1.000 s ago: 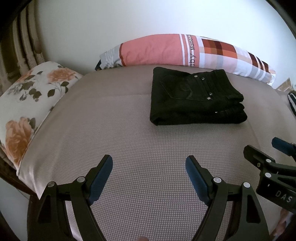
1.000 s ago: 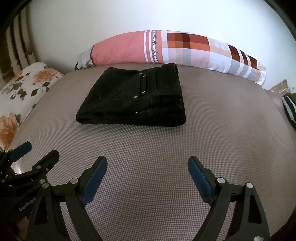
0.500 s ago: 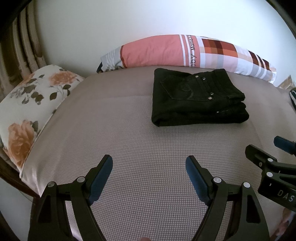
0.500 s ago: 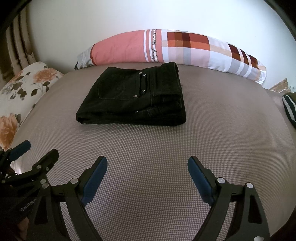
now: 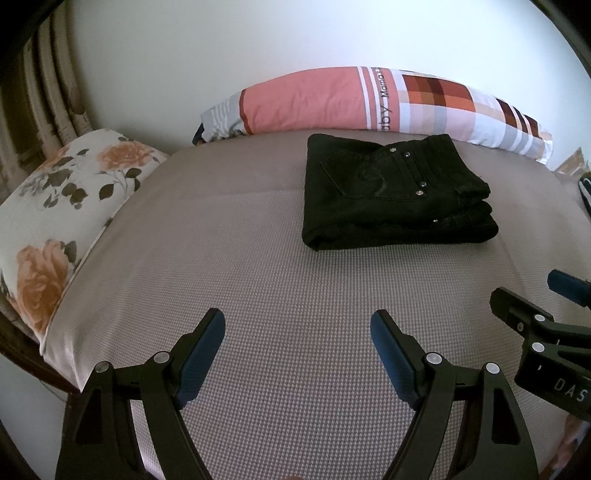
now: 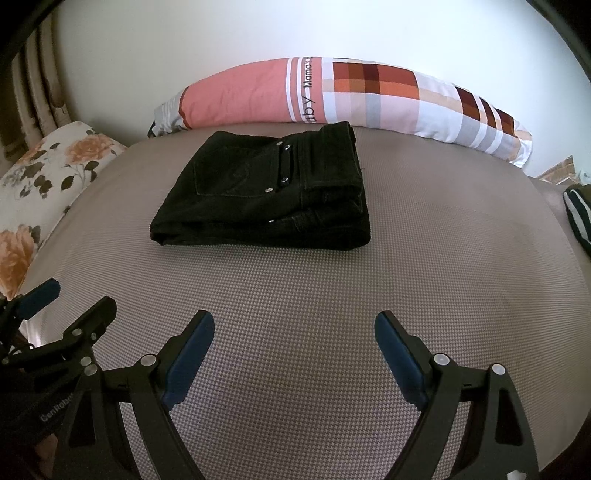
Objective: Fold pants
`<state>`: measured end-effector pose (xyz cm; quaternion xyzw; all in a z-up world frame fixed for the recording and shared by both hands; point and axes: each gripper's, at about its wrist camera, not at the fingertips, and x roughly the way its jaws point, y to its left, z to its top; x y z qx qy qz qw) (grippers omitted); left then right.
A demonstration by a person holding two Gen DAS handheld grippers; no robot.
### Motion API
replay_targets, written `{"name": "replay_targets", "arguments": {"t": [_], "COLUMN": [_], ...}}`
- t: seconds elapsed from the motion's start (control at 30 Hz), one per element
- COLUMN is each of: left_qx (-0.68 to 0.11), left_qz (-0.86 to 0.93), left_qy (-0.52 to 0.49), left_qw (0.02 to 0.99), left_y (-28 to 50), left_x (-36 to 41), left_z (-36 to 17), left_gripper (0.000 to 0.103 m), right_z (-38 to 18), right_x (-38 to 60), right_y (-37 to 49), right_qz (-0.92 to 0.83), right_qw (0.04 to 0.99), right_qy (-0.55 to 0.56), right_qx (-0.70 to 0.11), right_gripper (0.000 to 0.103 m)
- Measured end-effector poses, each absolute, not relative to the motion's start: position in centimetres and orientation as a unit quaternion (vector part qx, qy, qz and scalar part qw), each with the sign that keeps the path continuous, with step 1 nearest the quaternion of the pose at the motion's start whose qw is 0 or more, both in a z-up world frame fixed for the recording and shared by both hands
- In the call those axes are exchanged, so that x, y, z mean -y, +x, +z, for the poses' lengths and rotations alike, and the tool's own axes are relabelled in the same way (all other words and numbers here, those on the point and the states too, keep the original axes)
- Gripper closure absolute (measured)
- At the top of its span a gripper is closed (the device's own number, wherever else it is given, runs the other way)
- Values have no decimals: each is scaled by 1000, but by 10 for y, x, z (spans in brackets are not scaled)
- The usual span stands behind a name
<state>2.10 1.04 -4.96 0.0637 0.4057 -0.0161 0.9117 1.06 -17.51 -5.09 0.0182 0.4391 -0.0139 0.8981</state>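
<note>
Bed [image 5: 258, 295] with grey cover carries the black pants [image 5: 391, 195] — folded in a neat stack, just before the long checked pillow [image 5: 332, 99]. Left gripper [image 5: 297, 332] and right gripper [image 6: 293, 332] hover near, fingers wide apart — nothing between.

You face a plain white wall [image 6: 332, 33] behind the bed [image 6: 424, 258]; a striped curtain [image 5: 48, 96] hangs at the left, in soft daylight.

Two pillows [image 5: 373, 99] (one floral [image 5: 55, 206]), taupe bedspread [image 5: 229, 258]
</note>
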Motion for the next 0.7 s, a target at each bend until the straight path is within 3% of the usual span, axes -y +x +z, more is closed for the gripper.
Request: {"name": "replay_targets", "arguments": {"t": [0.7], "left_qx": [-407], "left_qz": [-18], "left_qy": [66], "left_qw": [911], "left_y": [21], "left_x": [-14], "left_z": [-51], "left_gripper": [22], "right_z": [-53], "right_x": [176], "right_y": [11], "right_qz": [-14], "right_qw": [898], "right_qy": [17], "right_qx": [-440], "right_gripper": [16]}}
